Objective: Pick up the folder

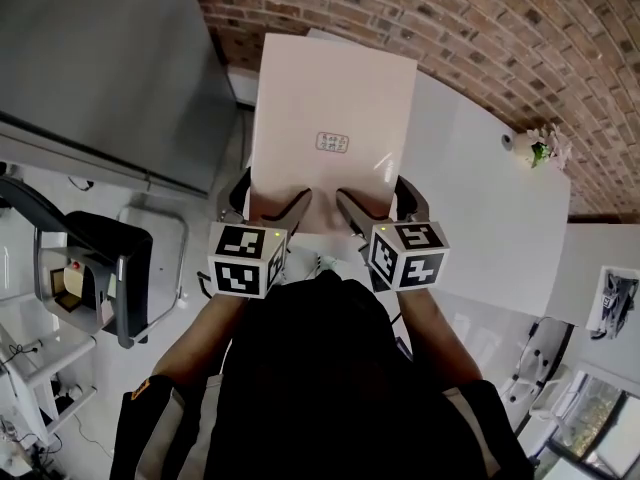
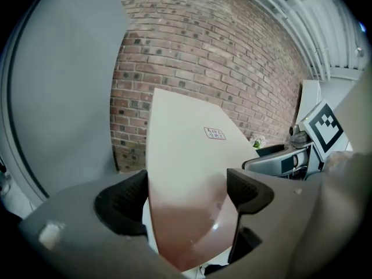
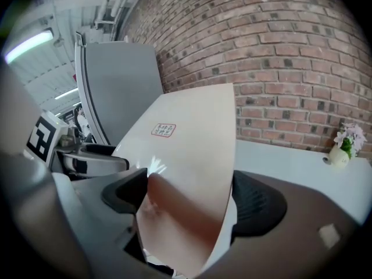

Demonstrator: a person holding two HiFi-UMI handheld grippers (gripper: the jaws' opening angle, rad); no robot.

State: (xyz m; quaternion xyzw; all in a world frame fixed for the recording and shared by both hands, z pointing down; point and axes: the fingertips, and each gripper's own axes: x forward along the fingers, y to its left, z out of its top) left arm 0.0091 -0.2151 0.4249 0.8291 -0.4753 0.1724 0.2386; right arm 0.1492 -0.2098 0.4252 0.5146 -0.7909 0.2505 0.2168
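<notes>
A pale cream folder point(image 1: 335, 108) with a small printed label is held up over the white table point(image 1: 480, 198), tilted away from me. My left gripper point(image 1: 272, 196) grips its lower left corner and my right gripper point(image 1: 375, 196) its lower right corner. In the left gripper view the folder point(image 2: 186, 156) runs slantwise across the gap of the left gripper point(image 2: 186, 193) and touches both black pads. The right gripper view is alike: the folder point(image 3: 186, 144) fills the right gripper point(image 3: 186, 199) from pad to pad. The folder's lowest edge is hidden behind the jaws.
A brick wall point(image 1: 500, 28) stands behind the table. A small vase of flowers point(image 1: 538, 150) sits at the table's far right. A tall grey panel point(image 1: 100, 58) rises at the left, with a black chair point(image 1: 110, 268) below it.
</notes>
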